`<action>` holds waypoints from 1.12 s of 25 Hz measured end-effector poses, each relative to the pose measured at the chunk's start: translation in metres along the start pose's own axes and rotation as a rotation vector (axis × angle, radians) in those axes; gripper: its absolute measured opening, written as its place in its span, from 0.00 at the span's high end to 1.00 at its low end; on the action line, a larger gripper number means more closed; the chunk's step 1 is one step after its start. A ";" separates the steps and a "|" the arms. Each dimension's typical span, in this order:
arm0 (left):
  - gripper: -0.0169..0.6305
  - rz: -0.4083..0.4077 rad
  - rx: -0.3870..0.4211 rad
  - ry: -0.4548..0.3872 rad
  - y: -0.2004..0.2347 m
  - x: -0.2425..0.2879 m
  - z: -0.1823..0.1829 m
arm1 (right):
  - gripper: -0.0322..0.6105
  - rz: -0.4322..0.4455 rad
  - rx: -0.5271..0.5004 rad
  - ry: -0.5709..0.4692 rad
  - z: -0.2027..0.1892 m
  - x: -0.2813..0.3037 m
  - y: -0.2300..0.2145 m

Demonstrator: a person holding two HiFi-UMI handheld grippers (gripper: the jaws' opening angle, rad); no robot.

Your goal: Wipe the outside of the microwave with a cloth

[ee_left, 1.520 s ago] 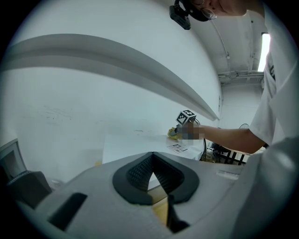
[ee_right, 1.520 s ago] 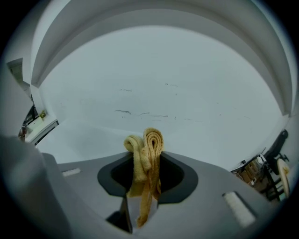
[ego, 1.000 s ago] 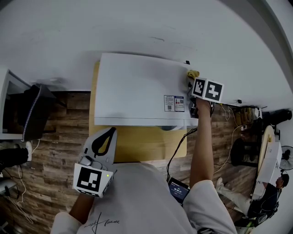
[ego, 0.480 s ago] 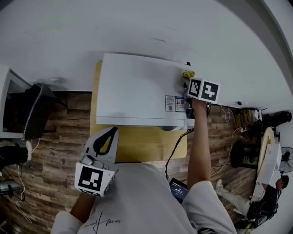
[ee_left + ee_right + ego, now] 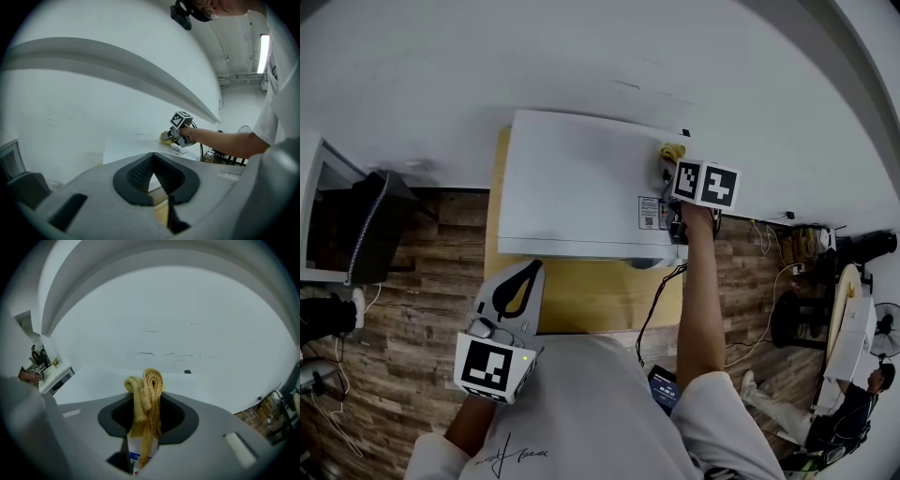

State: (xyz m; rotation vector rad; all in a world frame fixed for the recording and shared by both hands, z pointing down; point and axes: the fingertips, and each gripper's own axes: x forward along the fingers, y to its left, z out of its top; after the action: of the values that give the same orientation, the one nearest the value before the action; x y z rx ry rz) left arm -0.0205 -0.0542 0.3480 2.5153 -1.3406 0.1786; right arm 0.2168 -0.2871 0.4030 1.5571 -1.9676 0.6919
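Note:
The white microwave (image 5: 581, 197) stands on a yellow table (image 5: 591, 300) against the wall, seen from above in the head view. A folded yellow cloth (image 5: 671, 153) rests on the microwave's top near its back right corner, and my right gripper (image 5: 677, 169) is shut on it. In the right gripper view the cloth (image 5: 149, 390) stands pinched between the jaws of that gripper (image 5: 147, 416), above the microwave's top (image 5: 93, 385). My left gripper (image 5: 517, 281) hangs shut and empty over the table's front, apart from the microwave. The left gripper view shows that gripper (image 5: 152, 178), with the cloth (image 5: 165, 137) far ahead.
Printed labels (image 5: 654, 212) sit on the microwave's top right. A black cable (image 5: 661, 300) runs down over the table's right edge. A black object and a white cabinet (image 5: 356, 225) stand at the left on the wood floor. A white wall is close behind the microwave.
My right gripper has slid left along the microwave's top with the cloth in it. The left gripper has barely moved.

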 end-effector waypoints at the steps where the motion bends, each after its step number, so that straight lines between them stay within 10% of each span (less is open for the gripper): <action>1: 0.99 0.000 -0.001 0.000 -0.001 0.000 0.000 | 0.76 0.007 0.000 -0.001 0.000 0.001 0.003; 28: 0.99 0.012 -0.008 -0.003 0.002 -0.001 0.001 | 0.76 0.185 0.024 -0.021 0.010 0.018 0.099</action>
State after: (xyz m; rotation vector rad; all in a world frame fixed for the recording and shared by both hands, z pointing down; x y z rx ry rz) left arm -0.0229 -0.0544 0.3473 2.5019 -1.3548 0.1720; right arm 0.1158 -0.2861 0.4016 1.4126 -2.1460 0.7776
